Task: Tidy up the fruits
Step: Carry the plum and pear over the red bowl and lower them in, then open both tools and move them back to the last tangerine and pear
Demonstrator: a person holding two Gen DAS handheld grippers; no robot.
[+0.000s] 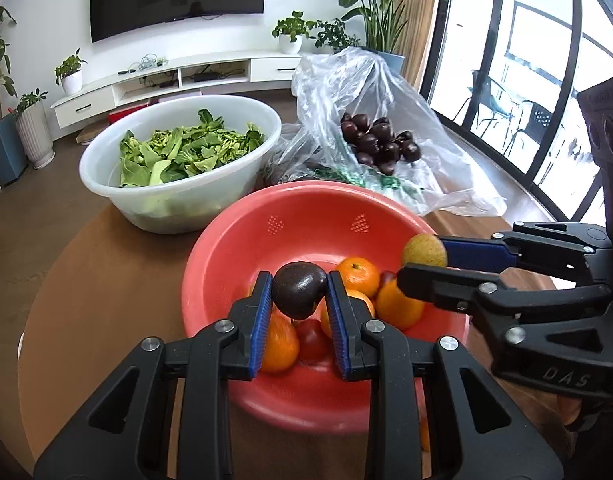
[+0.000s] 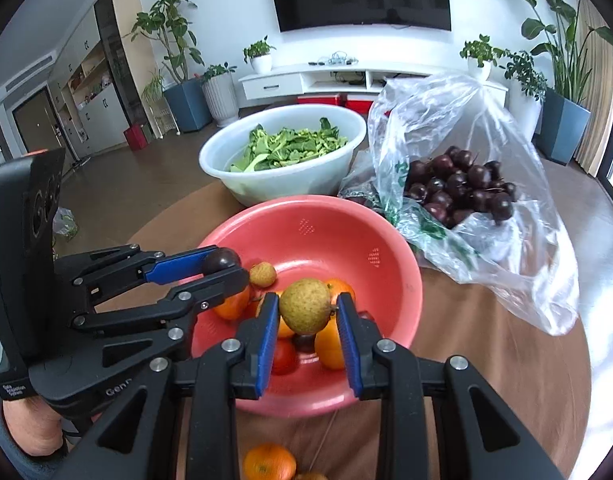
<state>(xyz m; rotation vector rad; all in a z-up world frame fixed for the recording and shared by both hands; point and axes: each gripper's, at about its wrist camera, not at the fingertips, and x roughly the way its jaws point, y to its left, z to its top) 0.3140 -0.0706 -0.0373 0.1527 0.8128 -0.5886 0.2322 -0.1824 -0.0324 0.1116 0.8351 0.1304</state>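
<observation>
A red bowl (image 1: 234, 240) on the round wooden table holds several oranges (image 1: 360, 274) and a red tomato (image 1: 312, 338). My left gripper (image 1: 299, 294) is shut on a dark plum (image 1: 298, 290) and holds it over the bowl's near side; it also shows in the right wrist view (image 2: 226, 266). My right gripper (image 2: 306, 312) is shut on a yellow-green pear (image 2: 305, 305) above the bowl (image 2: 326, 220); it enters the left wrist view from the right (image 1: 424, 258). A small yellowish fruit (image 2: 263, 273) lies in the bowl.
A white basin (image 1: 106, 184) of leafy greens stands behind the bowl. A clear plastic bag (image 1: 446, 168) with several dark plums (image 1: 380, 144) lies at the back right. An orange (image 2: 269, 462) lies on the table (image 2: 506, 360) in front of the bowl.
</observation>
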